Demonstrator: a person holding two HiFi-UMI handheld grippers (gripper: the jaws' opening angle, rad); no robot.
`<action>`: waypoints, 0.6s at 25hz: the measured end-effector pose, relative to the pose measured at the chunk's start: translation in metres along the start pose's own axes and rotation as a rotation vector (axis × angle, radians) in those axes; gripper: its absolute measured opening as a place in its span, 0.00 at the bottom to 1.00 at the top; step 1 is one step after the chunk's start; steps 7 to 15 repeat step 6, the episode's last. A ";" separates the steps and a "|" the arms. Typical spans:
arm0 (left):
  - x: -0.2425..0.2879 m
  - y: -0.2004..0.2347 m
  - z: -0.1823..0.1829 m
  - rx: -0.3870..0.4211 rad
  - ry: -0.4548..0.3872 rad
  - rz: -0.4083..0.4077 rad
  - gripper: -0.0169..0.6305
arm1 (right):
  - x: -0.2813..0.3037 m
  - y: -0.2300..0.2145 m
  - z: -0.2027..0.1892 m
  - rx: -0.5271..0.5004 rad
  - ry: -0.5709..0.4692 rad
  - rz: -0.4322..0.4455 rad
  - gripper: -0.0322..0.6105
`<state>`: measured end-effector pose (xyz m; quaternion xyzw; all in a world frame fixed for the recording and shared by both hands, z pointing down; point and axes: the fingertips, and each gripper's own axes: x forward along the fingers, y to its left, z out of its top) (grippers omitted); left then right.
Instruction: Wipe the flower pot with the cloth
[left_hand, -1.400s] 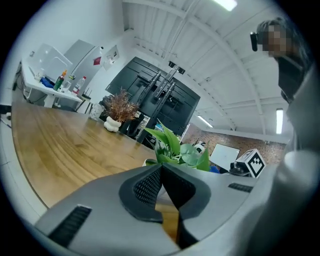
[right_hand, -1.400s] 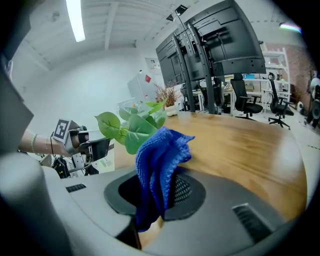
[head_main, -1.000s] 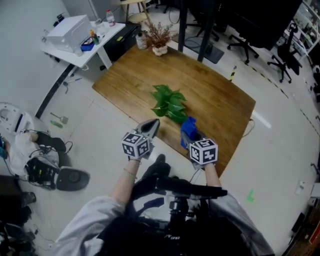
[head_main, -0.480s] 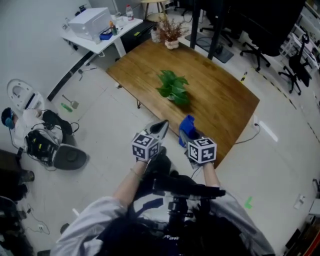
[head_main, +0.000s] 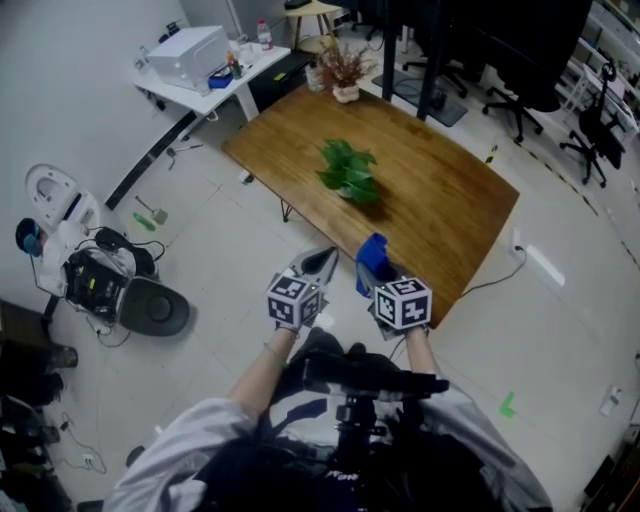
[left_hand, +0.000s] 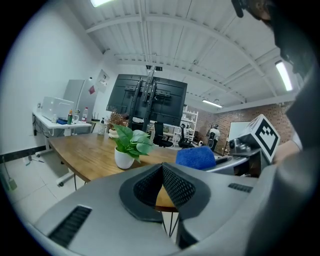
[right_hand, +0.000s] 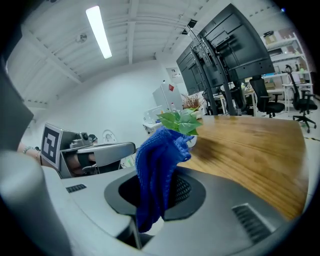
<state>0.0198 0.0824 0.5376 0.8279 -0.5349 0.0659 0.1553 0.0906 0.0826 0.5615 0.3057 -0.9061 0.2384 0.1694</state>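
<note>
Pinching blue cloth in right claw; left claw clenched, empty (pads meeting). Flower pot upright near tabletop middle, well apart from both claws hovering off near edge.

Your left gripper and your right gripper are side by side, both short of the wooden table. The left jaws taper to a closed point with nothing in them. A blue cloth is bunched at the right gripper's tip. A potted green plant stands mid-table, well apart from both. A dried plant sits at the far end. A white side table is at upper left.
</note>
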 end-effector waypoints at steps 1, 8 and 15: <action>-0.001 0.000 0.000 0.000 -0.001 0.003 0.03 | -0.001 0.002 0.000 -0.002 -0.002 0.002 0.18; -0.001 -0.002 0.000 -0.011 -0.004 0.024 0.03 | -0.007 0.005 0.000 0.001 -0.010 0.008 0.18; -0.001 -0.002 0.000 -0.011 -0.004 0.024 0.03 | -0.007 0.005 0.000 0.001 -0.010 0.008 0.18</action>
